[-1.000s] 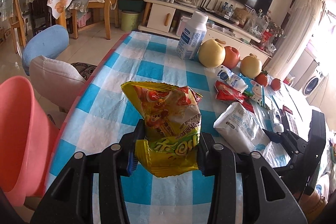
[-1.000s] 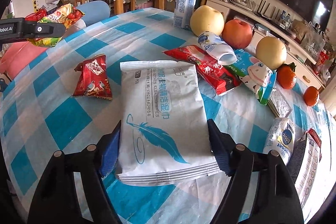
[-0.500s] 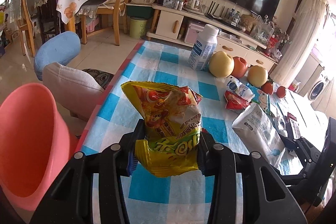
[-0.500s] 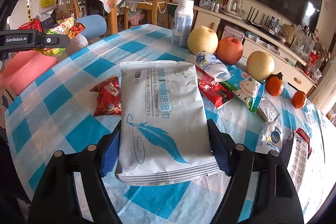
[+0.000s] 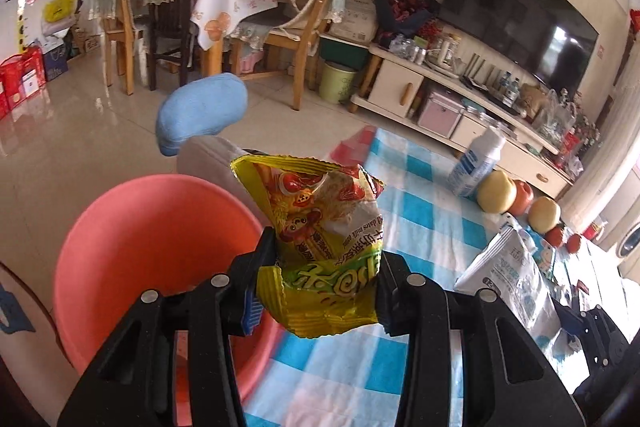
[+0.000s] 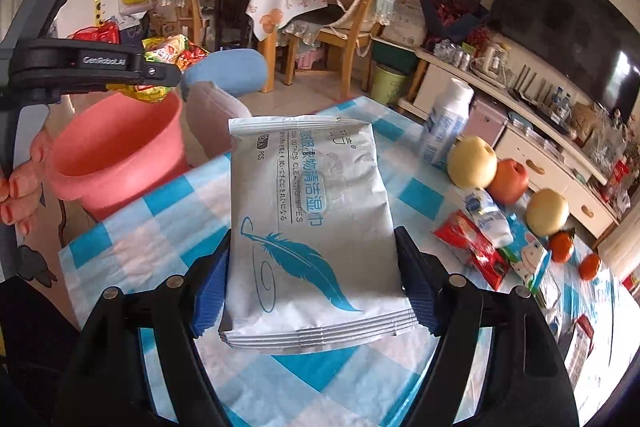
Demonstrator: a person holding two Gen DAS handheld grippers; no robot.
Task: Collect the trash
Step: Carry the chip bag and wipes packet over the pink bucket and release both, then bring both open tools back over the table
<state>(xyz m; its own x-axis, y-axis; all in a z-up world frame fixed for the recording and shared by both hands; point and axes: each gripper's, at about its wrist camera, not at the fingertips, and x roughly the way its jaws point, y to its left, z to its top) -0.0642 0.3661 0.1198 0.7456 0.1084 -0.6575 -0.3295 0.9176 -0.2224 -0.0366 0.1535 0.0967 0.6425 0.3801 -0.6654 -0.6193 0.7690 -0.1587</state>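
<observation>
My left gripper (image 5: 322, 279) is shut on a yellow snack bag (image 5: 320, 235) and holds it in the air at the rim of a pink bin (image 5: 132, 243) beside the table's left edge. In the right wrist view the left gripper (image 6: 156, 75) and snack bag (image 6: 168, 51) hang over the pink bin (image 6: 116, 151). My right gripper (image 6: 312, 287) is shut on a white wet-wipes pack (image 6: 308, 219), held above the blue-checked table (image 6: 168, 195). The pack also shows in the left wrist view (image 5: 512, 279).
On the table's right side lie a red wrapper (image 6: 472, 251), a small white bottle (image 6: 486, 215), a milk carton (image 6: 528, 259), apples and pears (image 6: 472, 163), oranges (image 6: 560, 247) and a tall white bottle (image 6: 444, 123). A cushioned stool (image 6: 212, 119) stands behind the bin.
Both grippers have moved left toward the pink bin with their loads. The left one now holds the snack bag at the bin's rim; the right one has lifted the pack off the table.
</observation>
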